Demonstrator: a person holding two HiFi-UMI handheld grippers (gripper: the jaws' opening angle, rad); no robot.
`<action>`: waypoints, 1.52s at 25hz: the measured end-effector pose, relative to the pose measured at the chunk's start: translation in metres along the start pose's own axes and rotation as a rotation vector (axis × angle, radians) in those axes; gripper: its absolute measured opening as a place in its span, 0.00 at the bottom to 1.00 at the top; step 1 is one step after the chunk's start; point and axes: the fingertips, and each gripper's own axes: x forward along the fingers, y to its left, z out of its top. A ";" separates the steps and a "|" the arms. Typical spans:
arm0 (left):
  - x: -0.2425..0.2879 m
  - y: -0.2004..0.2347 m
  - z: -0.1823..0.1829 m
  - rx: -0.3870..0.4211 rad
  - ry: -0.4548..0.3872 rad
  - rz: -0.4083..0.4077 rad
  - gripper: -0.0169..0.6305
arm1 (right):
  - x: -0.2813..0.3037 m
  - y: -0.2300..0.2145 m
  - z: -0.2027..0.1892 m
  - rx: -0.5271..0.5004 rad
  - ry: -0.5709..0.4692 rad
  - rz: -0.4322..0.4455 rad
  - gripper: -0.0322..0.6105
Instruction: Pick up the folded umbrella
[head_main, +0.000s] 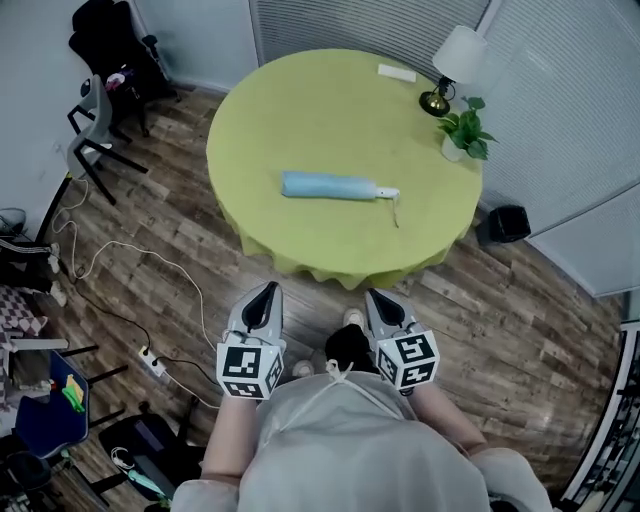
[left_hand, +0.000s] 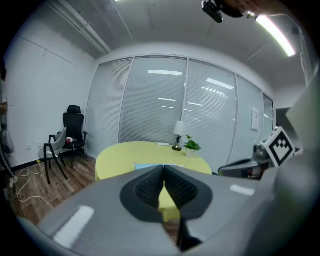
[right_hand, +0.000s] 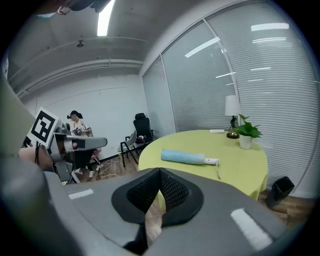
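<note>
Left tongs (head_main: 267, 290) and right tongs (head_main: 379, 297) held side by side, both closed.

**Office rm, blinds behind table**

I see a round table (head_main: 330, 110) w/ lime cloth on wood-plank floor (head_main: 180, 250). Behind it: glass walls w/ blinds (head_main: 340, 25). On its far edge: lamp (head_main: 460, 50), potted plant (head_main: 465, 128). Left of it: black office chair (head_main: 105, 40), grey chair (head_main: 92, 125). Right: black bin (head_main: 503, 223). Strip light (left_hand: 274, 34) overhead.

Light-blue umbrella (head_main: 330, 186), yellow-green tablecloth (head_main: 300, 120)
</note>
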 end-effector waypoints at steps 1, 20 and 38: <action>0.015 -0.003 0.006 0.004 0.000 0.005 0.04 | 0.009 -0.012 0.010 -0.009 -0.003 0.017 0.05; 0.224 -0.031 0.052 0.055 -0.002 -0.017 0.04 | 0.119 -0.168 0.087 -0.040 0.006 0.110 0.05; 0.374 0.027 -0.035 0.705 0.536 -0.623 0.44 | 0.233 -0.180 0.101 0.125 0.056 -0.138 0.05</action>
